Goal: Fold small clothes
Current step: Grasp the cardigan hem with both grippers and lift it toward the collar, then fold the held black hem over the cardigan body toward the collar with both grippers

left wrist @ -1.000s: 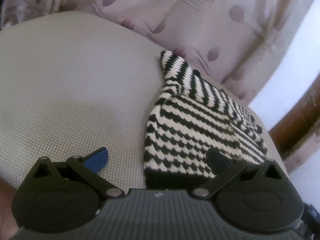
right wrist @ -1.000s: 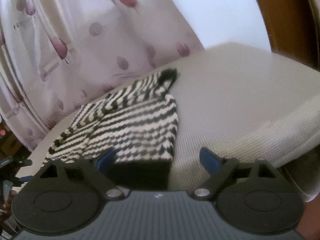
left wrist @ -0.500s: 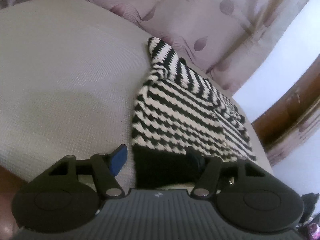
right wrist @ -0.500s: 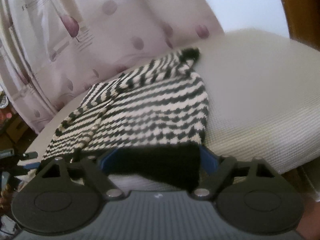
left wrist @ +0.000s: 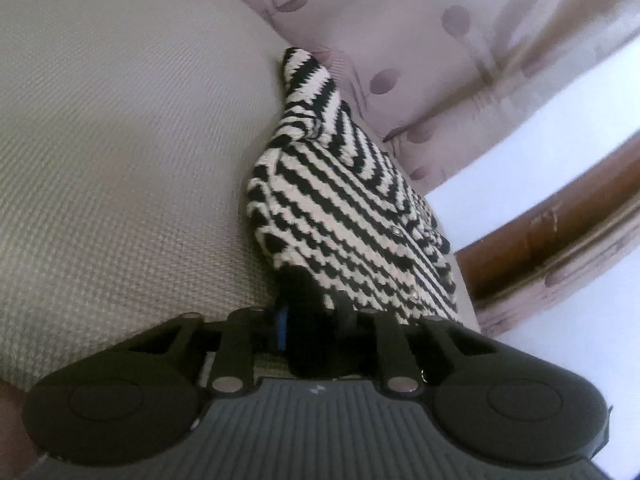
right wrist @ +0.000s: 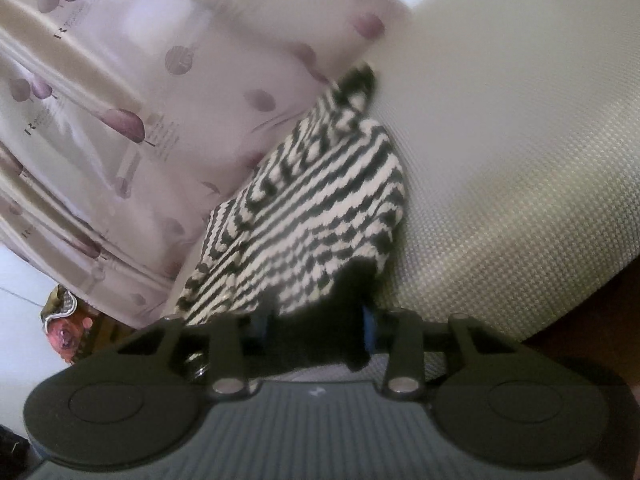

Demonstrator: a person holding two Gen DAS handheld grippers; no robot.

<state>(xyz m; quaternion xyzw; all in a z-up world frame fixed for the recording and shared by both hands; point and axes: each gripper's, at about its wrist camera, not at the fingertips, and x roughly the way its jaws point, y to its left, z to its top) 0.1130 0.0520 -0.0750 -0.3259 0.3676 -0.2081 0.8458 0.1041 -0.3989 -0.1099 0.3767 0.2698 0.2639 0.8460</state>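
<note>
I have both claws, my left gripper (left wrist: 310, 330) and right gripper (right wrist: 316, 330), just clenched onto the striped knit sweater's (left wrist: 340, 208) black hem on the cushion (left wrist: 120, 140), with every fold left to do.

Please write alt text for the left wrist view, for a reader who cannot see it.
The left gripper pinches the black hem of a black-and-white striped knit lying on a beige cushion, its jaws having just closed. Behind hangs a pink curtain.

A pale woven cushion (left wrist: 120, 160) fills the foreground; behind it hangs a pinkish curtain (right wrist: 120, 100) printed with purple leaves, beside brown wooden trim (left wrist: 560, 240).
</note>
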